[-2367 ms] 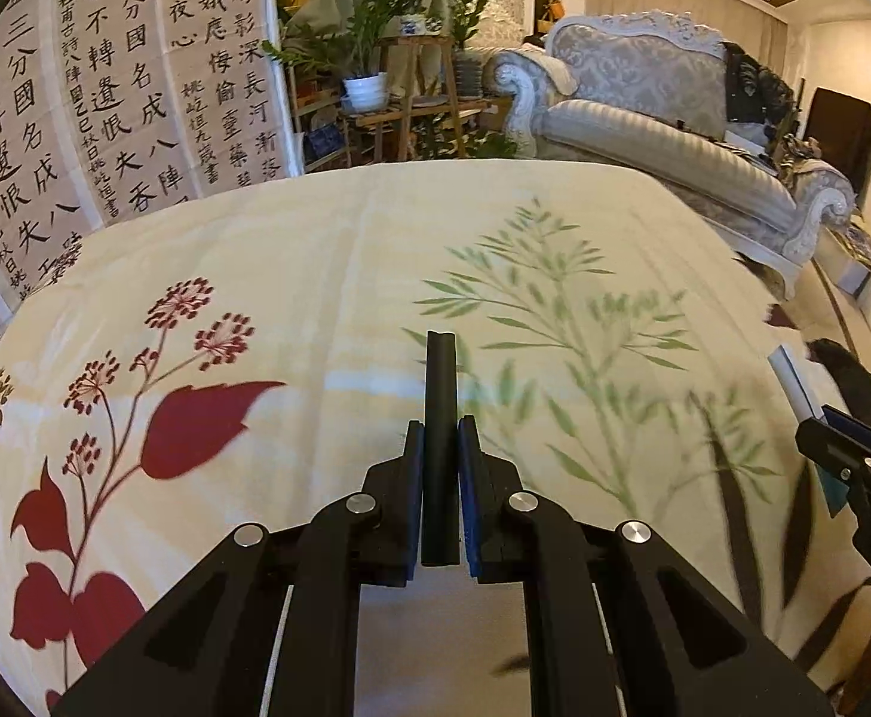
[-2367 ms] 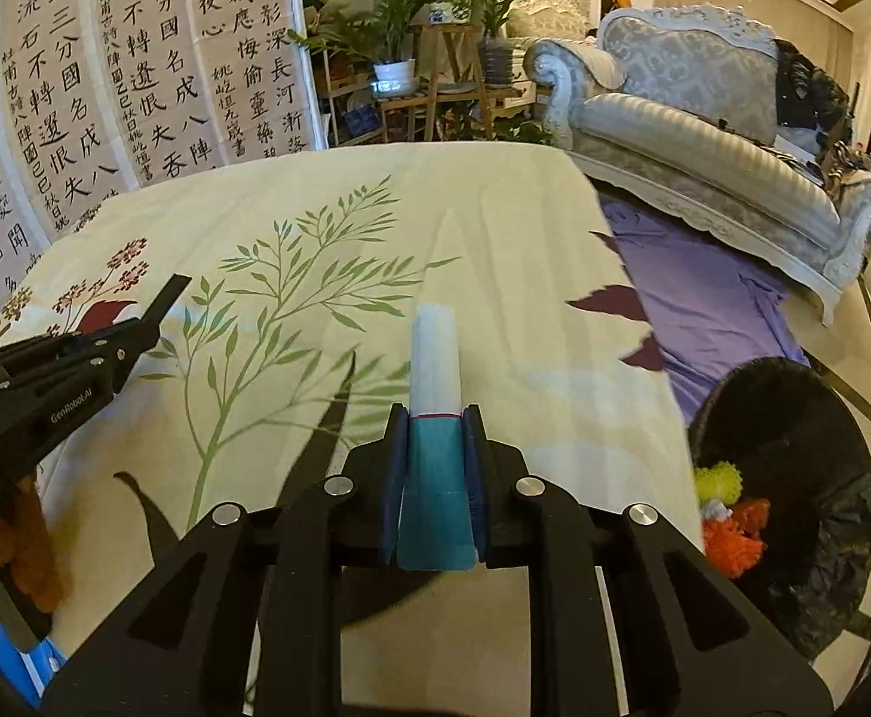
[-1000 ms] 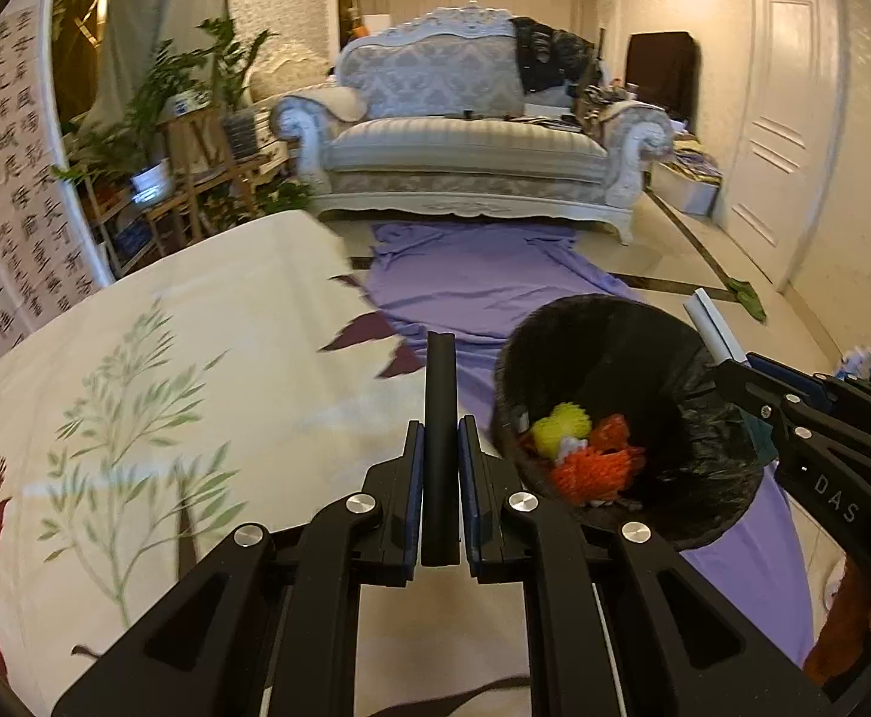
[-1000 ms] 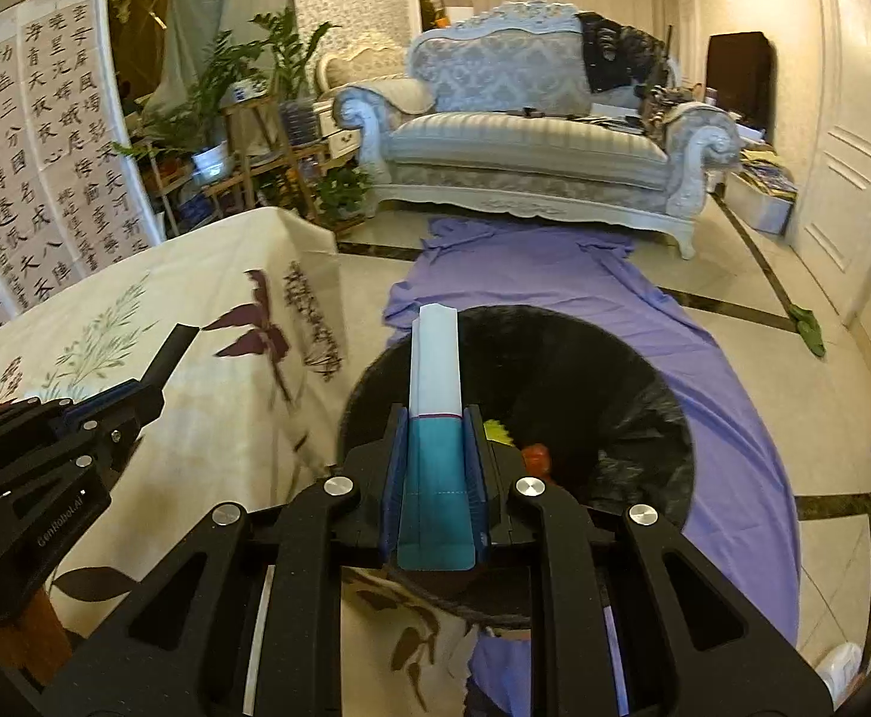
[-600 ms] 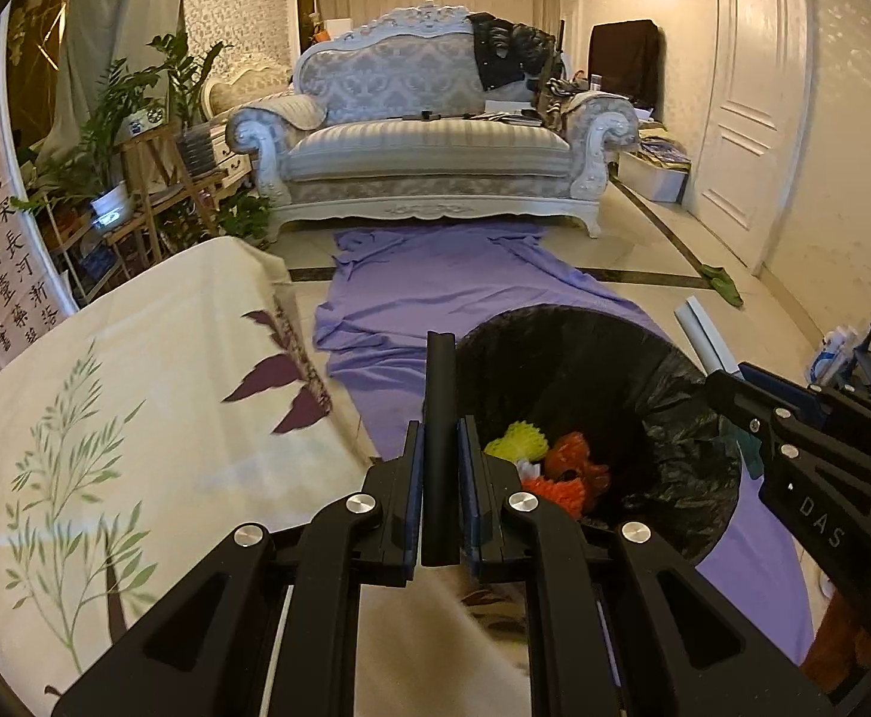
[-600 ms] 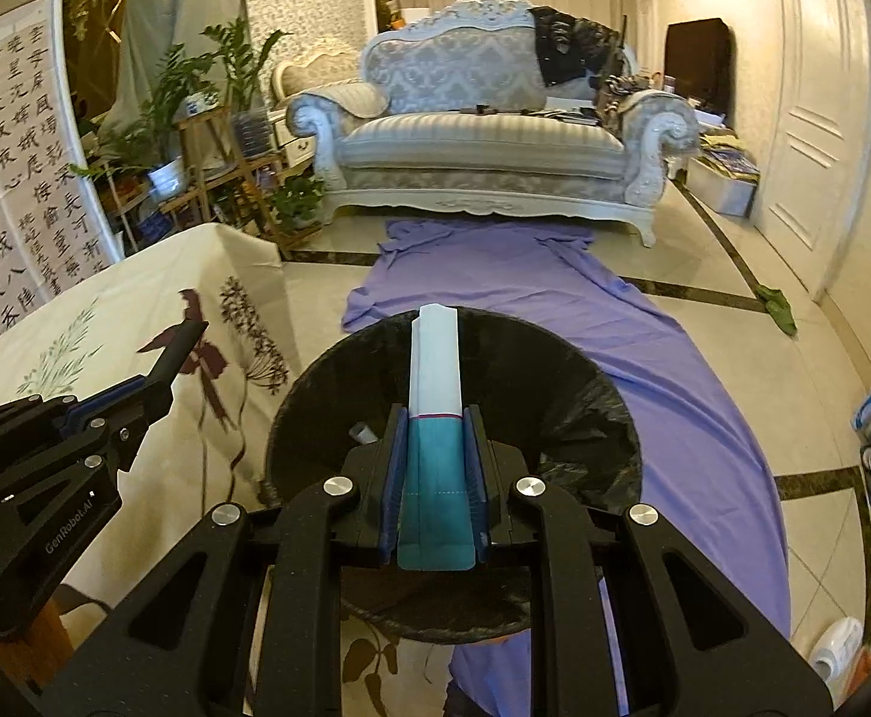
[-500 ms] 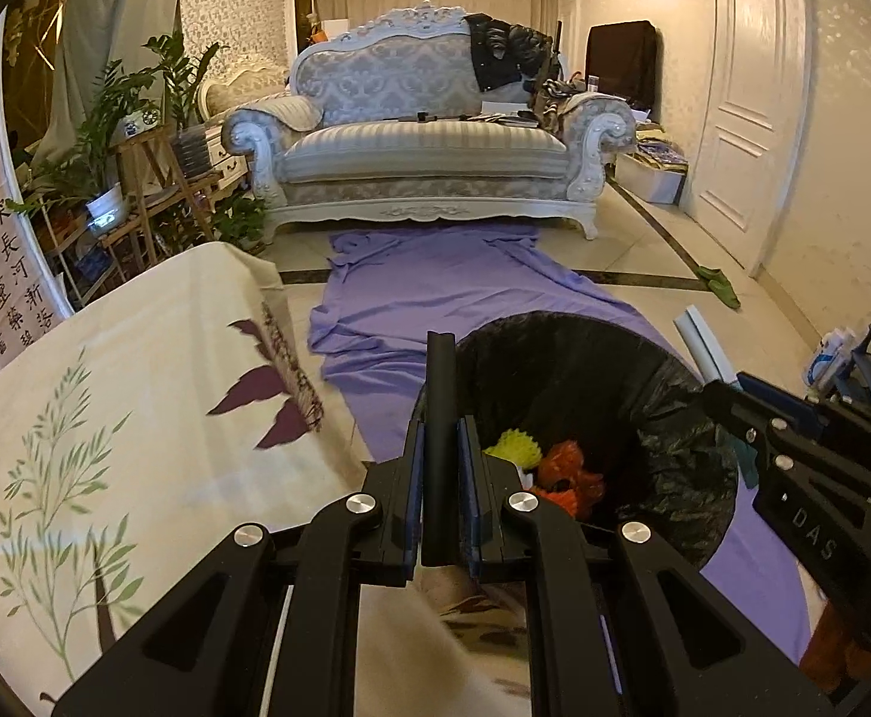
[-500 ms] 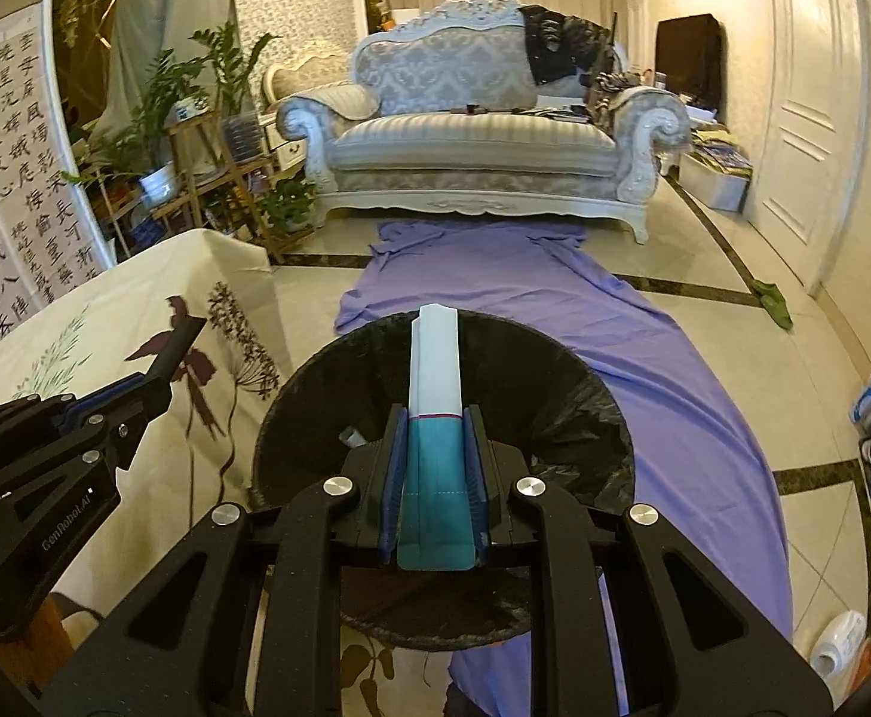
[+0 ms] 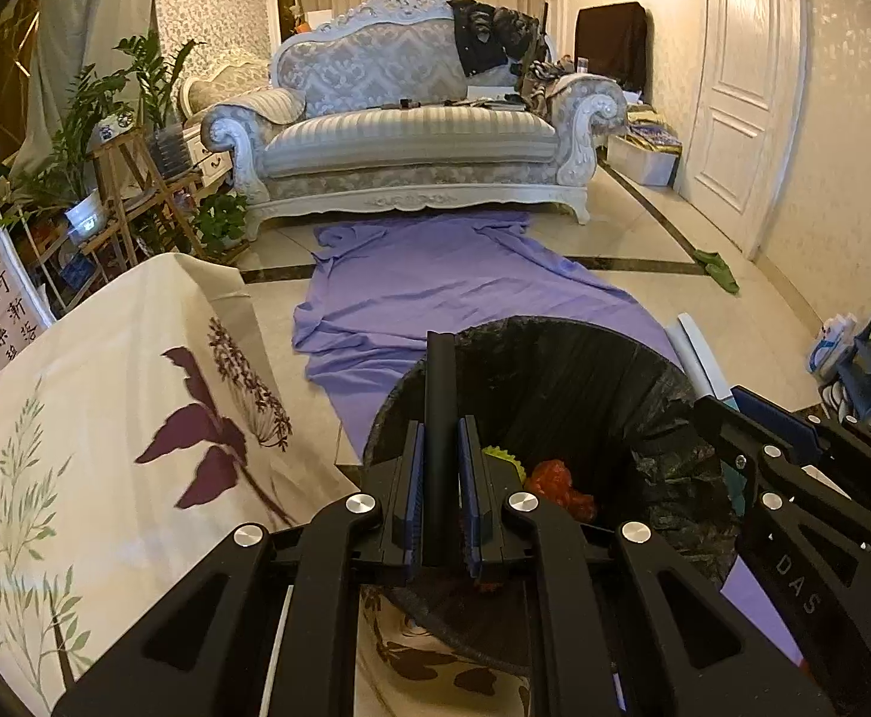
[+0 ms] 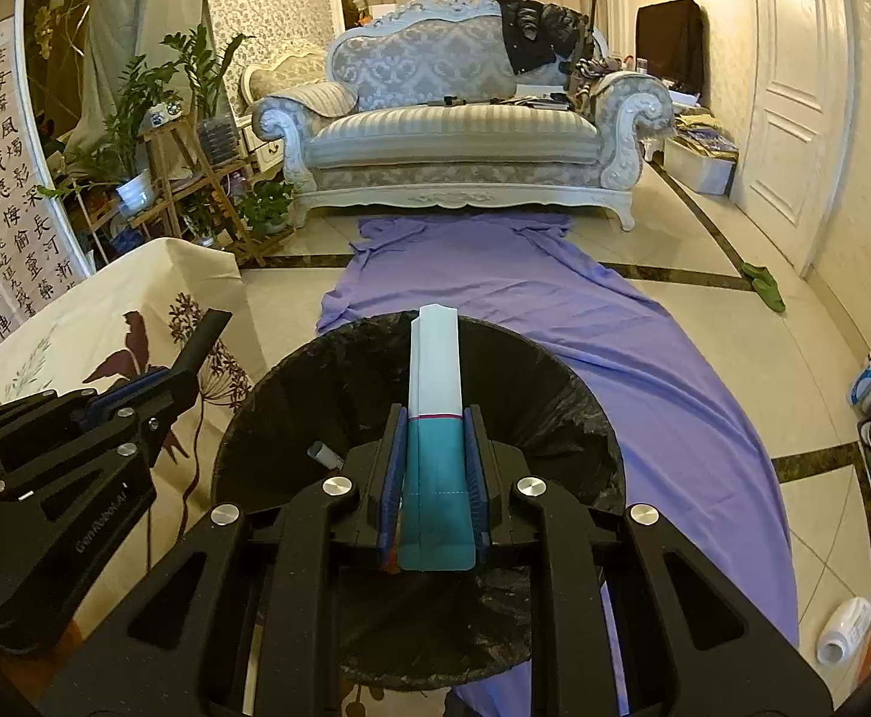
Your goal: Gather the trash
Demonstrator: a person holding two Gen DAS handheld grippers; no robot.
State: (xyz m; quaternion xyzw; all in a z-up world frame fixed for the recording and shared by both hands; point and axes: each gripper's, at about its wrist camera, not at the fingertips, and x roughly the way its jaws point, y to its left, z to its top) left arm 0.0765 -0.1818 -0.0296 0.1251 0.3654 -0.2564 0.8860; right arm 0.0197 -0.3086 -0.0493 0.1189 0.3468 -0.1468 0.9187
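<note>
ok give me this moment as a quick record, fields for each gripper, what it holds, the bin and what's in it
left gripper: shut on black strip, over the bin's near rim
right gripper: shut on teal and white box, over the bin's opening
bin: black-lined, on purple cloth beside the floral tablecloth
bin contents: yellow and orange-red fluffy bits, small grey tube

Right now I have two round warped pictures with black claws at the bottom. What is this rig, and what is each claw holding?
Each picture comes from a fisheye camera on a hand-held gripper, looking along its fingers. In the left view, the left gripper is shut on a thin black strip. In the right view, the right gripper is shut on a teal and white carton. Both point toward a black-lined trash bin on the floor, beside a table with a floral tablecloth. Colourful scraps lie inside.
</note>
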